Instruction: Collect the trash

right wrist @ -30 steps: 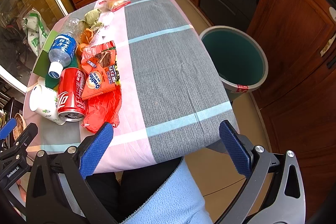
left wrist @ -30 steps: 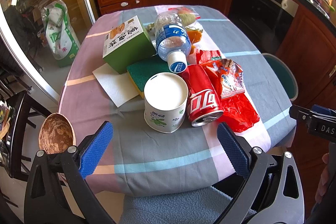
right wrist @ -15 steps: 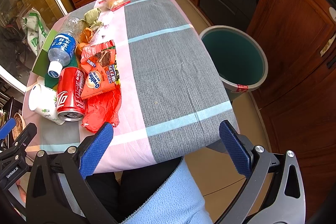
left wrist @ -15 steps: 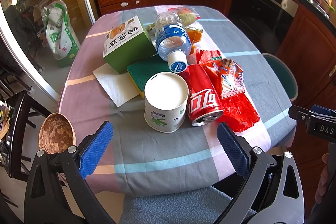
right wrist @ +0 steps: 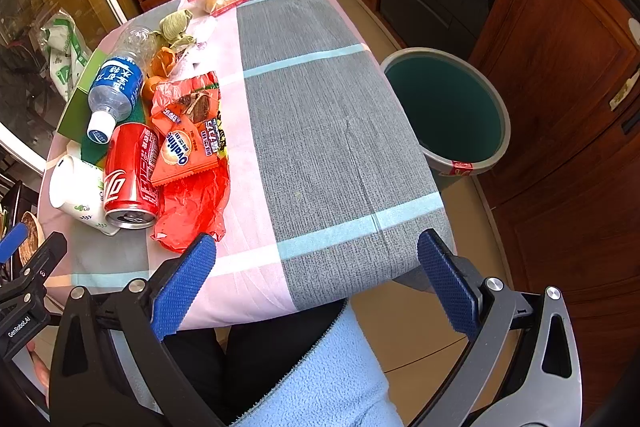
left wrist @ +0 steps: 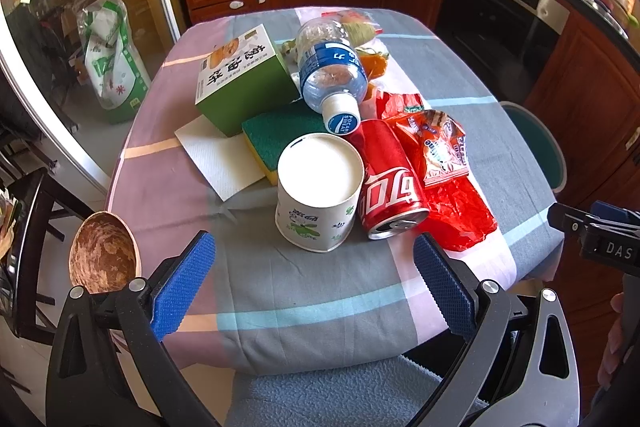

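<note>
Jaws wide apart, empty; bottle cap [left wrist: 342,117] reads "POCARI SWEAT", wrapper [right wrist: 187,149] "Ovaltine".

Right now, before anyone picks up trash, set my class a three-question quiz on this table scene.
1. True or false: the red can lies on its side.
2. Which item rests against the can's left side in the left wrist view: A) sponge B) paper cup C) green box?
3. Fill in: the bin stands on the ____ beside the table.

Key
1. True.
2. B; the cup touches the can.
3. Floor. Both the left gripper and the right gripper have open fingers and hold nothing.
</note>
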`<action>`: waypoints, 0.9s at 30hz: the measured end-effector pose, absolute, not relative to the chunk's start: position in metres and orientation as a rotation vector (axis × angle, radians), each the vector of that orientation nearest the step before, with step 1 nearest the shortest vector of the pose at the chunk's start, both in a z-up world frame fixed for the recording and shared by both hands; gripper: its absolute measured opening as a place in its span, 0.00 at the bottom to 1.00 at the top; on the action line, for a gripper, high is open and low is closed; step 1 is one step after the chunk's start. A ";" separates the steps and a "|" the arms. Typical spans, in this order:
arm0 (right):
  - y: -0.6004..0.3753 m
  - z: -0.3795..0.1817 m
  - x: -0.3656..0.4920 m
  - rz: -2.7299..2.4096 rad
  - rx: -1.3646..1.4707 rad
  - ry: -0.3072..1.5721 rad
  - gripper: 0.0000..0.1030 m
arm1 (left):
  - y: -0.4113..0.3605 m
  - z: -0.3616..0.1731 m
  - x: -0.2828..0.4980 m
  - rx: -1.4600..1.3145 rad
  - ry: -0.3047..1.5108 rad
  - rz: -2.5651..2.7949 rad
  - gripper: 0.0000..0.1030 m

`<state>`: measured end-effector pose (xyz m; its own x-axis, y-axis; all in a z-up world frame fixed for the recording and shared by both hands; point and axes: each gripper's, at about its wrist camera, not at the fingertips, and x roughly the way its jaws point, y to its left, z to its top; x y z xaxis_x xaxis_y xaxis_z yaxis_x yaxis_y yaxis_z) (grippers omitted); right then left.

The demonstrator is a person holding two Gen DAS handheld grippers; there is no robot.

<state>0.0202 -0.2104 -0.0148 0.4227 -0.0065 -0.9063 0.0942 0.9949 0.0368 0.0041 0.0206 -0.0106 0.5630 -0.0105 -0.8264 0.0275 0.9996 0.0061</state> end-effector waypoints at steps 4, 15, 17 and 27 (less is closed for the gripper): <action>-0.209 -0.015 0.021 -0.064 0.082 1.135 0.94 | 0.025 -0.011 0.006 0.015 0.974 -0.022 0.96; -0.204 -0.014 0.031 0.028 0.063 1.063 0.94 | 0.058 -0.023 0.032 -0.080 1.019 -0.067 0.96; -0.203 -0.016 0.038 0.032 0.054 1.065 0.94 | 0.058 -0.025 0.038 -0.104 1.031 -0.108 0.96; -0.182 -0.023 0.081 0.109 0.087 1.120 0.94 | 0.036 -0.041 0.068 -0.043 1.074 -0.154 0.91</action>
<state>0.0807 -0.1822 -0.0226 0.4315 0.1308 -0.8926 -0.0433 0.9913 0.1243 0.0681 0.0364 -0.0411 0.4674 -0.1468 -0.8718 0.1048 0.9884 -0.1103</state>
